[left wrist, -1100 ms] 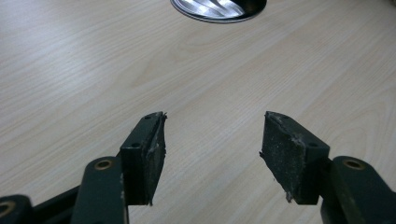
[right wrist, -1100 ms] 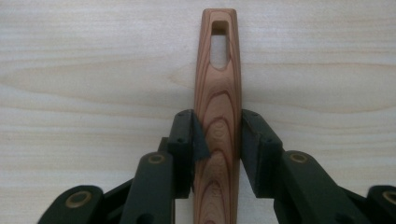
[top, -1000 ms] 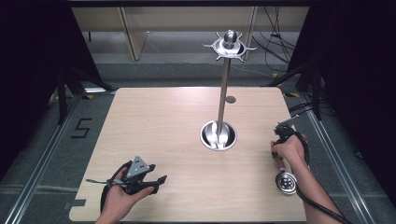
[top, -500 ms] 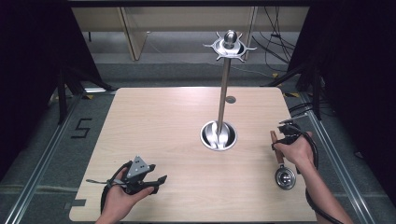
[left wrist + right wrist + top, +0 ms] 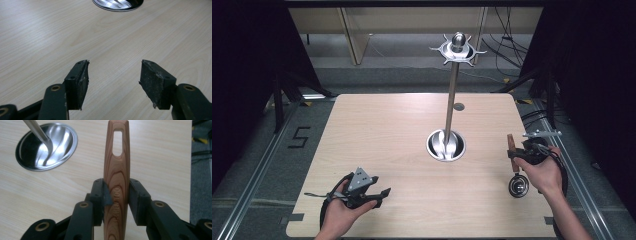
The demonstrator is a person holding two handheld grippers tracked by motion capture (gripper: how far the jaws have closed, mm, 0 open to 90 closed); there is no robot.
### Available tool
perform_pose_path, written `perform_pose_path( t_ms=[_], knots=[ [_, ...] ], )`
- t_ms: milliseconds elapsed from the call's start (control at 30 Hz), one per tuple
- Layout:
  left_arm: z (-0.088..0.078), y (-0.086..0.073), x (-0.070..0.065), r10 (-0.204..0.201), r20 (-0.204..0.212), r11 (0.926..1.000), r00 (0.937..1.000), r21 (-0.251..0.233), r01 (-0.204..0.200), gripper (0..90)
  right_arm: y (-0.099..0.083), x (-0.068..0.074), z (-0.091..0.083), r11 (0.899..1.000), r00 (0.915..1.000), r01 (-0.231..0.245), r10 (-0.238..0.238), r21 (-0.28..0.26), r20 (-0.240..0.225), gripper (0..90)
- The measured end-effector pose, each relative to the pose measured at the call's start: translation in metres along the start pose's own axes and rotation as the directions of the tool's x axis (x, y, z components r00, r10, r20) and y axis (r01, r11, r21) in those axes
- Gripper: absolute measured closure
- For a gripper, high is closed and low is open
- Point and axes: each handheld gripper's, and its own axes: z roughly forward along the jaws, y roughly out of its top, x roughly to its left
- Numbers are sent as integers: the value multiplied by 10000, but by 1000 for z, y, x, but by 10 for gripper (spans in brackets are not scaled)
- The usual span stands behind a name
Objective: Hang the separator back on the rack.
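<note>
my right gripper (image 5: 116, 195) clamps the stiff wooden handle (image 5: 116, 170) mid-length; its heavy head will sag. left gripper (image 5: 113, 80) gapes, empty.

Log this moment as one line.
left gripper: open, empty, over table | right gripper: shut on wooden handle | stand: upright, hooks bare

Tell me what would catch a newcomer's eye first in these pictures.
Probably the tall metal stand rising from its shiny round base right of the table's middle. Next, the right gripper at the right edge, clamped on a utensil's wooden handle. The left gripper sits open near the front-left.
</note>
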Motion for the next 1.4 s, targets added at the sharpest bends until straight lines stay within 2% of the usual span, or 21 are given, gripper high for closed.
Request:
perform_pose_path(
  t_ms=[33, 67, 133, 233, 267, 300, 400, 433, 500, 567, 667, 700, 733, 933, 967, 1000, 1067, 1167, 1200, 1367, 1400],
  knots=[
    [0, 1, 2, 294, -38, 9996, 9996, 12, -294, 390, -3, 2, -3, 9984, 9999, 98, -103, -557, -86, 684],
    [0, 1, 2, 286, -68, 9996, 9996, -45, -287, 390, -3, 2, -3, 9984, 9999, 98, -103, -557, -86, 684],
    [0, 1, 2, 318, -71, 9995, 9995, -17, -319, 390, -6, 2, -4, 9911, 9995, 286, -299, -1303, -79, 684],
    [0, 1, 2, 354, -46, 9994, 9994, -40, -354, 390, -8, 5, -13, 9812, 9980, 559, -603, -1845, -186, 684],
    [0, 0, 2, 322, -48, 9994, 9995, -83, -322, 390, -8, 8, -16, 9798, 9982, 387, -468, -1961, -367, 684],
    [0, 0, 0, 28, 28, 9999, 10000, -130, -28, 390, -7, 10, -17, 9752, 9978, 344, -457, -2186, -471, 684],
    [-1, 1, 1, 171, 21, 9999, 9999, -10, -171, 390, -6, 14, -22, 9681, 9970, 564, -677, -2443, -379, 684],
    [-1, 1, 1, 167, 17, 9999, 9999, -12, -167, 391, -3, 15, -25, 9545, 9937, 882, -1043, -2849, -419, 684],
    [-2, 0, 0, -102, 80, 9999, 9999, 48, 102, 390, -3, 19, -27, 9528, 9950, 703, -880, -2954, -470, 684],
    [-1, 0, 0, -104, 67, 9999, 9999, 11, 103, 390, -1, 22, -30, 9381, 9924, 878, -1115, -3351, -519, 684],
    [-1, 0, 0, -96, 64, 10000, 9999, 5, 96, 390, 4, 29, -36, 9267, 9895, 935, -1270, -3640, -691, 684],
    [-1, 0, 0, -99, 63, 10000, 9999, 11, 99, 390, 5, 29, -36, 9164, 9870, 1116, -1472, -3845, -643, 684],
    [-2, 1, 1, 213, 37, 9998, 9998, -38, -213, 390, 6, 32, -39, 9173, 9865, 1035, -1440, -3846, -780, 684],
    [-2, 0, 0, -115, 42, 9999, 9999, -14, 115, 390, 14, 41, -47, 9022, 9838, 1094, -1582, -4173, -842, 684],
    [-1, 0, 0, -113, 42, 9999, 9999, -19, 113, 390, 16, 41, -47, 8943, 9799, 1263, -1799, -4292, -865, 684],
    [-2, 0, 0, -99, 53, 10000, 9999, 7, 99, 390, 17, 43, -48, 8969, 9841, 1065, -1568, -4292, -833, 684],
    [-2, 1, 1, 208, 28, 9998, 9998, -46, -208, 389, 21, 45, -52, 8941, 9801, 1111, -1709, -4338, -1011, 684],
    [-2, 1, 2, 201, 71, 9998, 9998, 23, -201, 390, 23, 47, -53, 8862, 9788, 1120, -1765, -4495, -1040, 684],
    [-2, 0, 0, -99, 89, 9999, 9999, 61, 98, 389, 25, 48, -55, 8864, 9798, 1172, -1767, -4478, -934, 684],
    [-2, 0, 0, -104, 55, 9999, 9999, -13, 104, 389, 31, 53, -62, 8764, 9778, 1072, -1784, -4695, -1099, 684],
    [-2, 0, 0, -35, 49, 10000, 10000, -8, 35, 389, 32, 53, -63, 8688, 9777, 1212, -1879, -4801, -932, 684]
  ],
)
